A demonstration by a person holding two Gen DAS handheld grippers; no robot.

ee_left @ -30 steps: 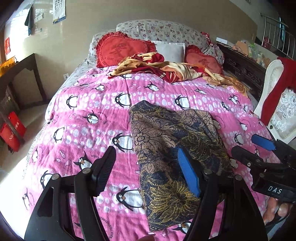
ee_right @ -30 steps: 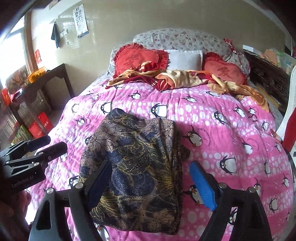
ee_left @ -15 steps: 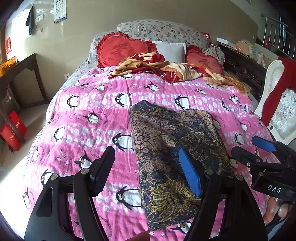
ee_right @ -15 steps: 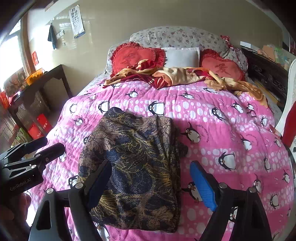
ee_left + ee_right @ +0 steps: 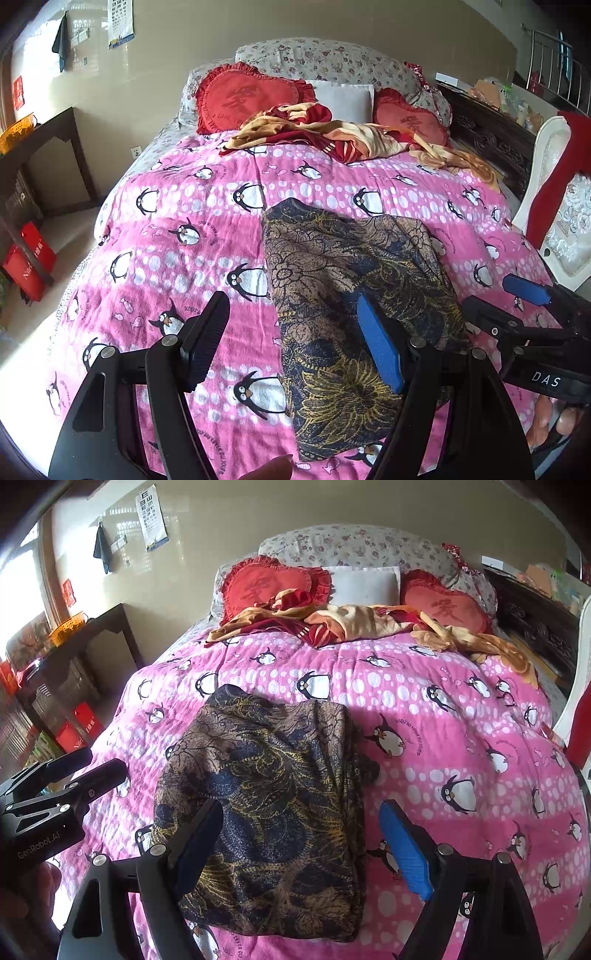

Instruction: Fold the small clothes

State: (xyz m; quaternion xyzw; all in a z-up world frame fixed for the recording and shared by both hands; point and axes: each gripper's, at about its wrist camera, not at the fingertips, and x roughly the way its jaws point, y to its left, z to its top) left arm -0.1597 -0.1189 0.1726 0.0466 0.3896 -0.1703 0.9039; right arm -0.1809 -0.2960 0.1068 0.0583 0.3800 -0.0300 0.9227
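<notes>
Hovering above the bed, both tools hold their station, and next to nothing has changed over the last second: the views match the earlier ones almost exactly. The left hand-held gripper [image 5: 291, 341] has its jaws standing well apart and empty, one black pad over the pink penguin-print quilt [image 5: 177, 236], the blue pad over the cloth. The right hand-held gripper [image 5: 301, 843] is likewise spread wide and carrying nothing, straddling the near right part of the garment.

And there is the task's thing: the dark navy-and-gold floral-patterned garment [image 5: 266, 794], lying on the quilt toward the near end of the bed, already doubled into a rough rectangle, its edges a little uneven. It has not shifted between pictures.

Up by the red heart-shaped cushions [image 5: 243, 96] sits a crumpled red-and-tan striped cloth [image 5: 317, 133], well apart from the action.

So a pause, by my reading. The fold looks partly made; another fold or a tidy-up seems the likely call, and neither tool touches the fabric yet.
</notes>
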